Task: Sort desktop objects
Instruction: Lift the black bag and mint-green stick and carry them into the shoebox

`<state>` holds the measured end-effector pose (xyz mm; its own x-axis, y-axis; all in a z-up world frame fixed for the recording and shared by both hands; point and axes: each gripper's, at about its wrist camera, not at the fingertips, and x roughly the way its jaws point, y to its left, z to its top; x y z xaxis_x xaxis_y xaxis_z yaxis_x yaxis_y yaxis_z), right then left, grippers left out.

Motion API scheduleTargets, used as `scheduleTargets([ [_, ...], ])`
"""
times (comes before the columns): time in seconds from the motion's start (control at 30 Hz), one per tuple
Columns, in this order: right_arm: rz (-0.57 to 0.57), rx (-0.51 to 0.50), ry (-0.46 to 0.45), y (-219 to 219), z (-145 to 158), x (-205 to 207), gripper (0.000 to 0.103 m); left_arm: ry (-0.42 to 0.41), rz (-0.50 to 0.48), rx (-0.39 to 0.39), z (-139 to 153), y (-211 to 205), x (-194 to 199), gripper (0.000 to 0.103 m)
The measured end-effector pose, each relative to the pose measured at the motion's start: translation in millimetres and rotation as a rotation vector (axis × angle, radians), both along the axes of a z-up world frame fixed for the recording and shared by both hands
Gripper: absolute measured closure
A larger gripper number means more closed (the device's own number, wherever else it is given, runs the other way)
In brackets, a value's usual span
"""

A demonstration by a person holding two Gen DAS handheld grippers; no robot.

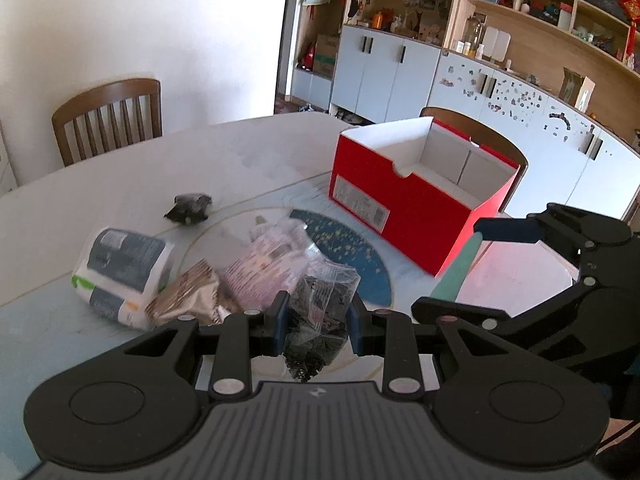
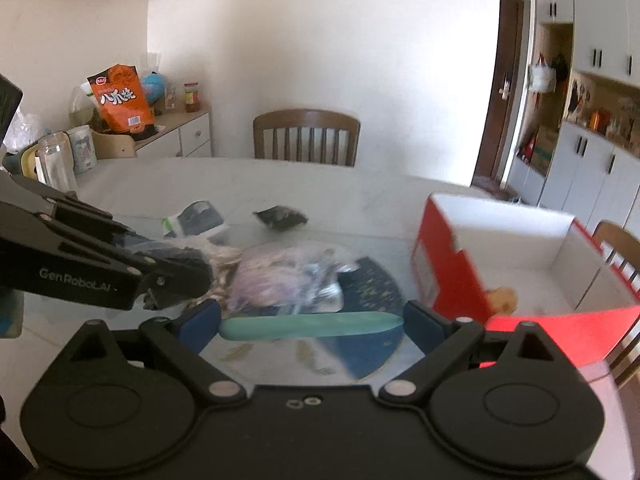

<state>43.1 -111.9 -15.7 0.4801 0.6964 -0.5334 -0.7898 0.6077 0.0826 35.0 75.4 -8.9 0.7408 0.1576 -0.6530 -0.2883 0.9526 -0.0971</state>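
Two loads: we are carrying a clear bag of black bits [image 1: 318,312] in the left gripper [image 1: 316,320] and a teal stick [image 2: 312,325] spanning the right gripper [image 2: 312,326], above the tabletop [image 1: 248,152] short of the red box [image 1: 420,196]; the endwise-pinched stick is risking slipping out.

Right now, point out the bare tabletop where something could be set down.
Free: the pale stretch of the white table between the brown wooden chair, the small dark crumpled packet and the open red cardboard box. Crowded: the near-left cluster, white-and-blue pack, gold foil packet and pink clear-plastic bag, lying close together.
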Motion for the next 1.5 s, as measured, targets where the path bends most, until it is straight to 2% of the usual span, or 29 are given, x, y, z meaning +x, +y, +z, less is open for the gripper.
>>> scheduleTargets([
  [0.4,-0.002,0.021,-0.013,-38.8,11.2,39.5,0.006,-0.028,-0.028,0.010,15.9,-36.4,42.1,0.075],
  [0.8,-0.026,0.045,-0.008,-77.7,8.3,96.7,0.005,-0.038,-0.059,0.029,22.1,-65.8,102.2,0.075],
  [1.0,-0.025,0.043,0.024,-91.9,2.1,128.2,0.005,-0.038,-0.068,0.036,23.7,-79.3,130.3,0.075],
  [1.5,0.008,0.011,0.045,-107.5,-7.4,185.3,0.005,-0.014,-0.088,0.052,24.0,-88.8,199.9,0.075],
])
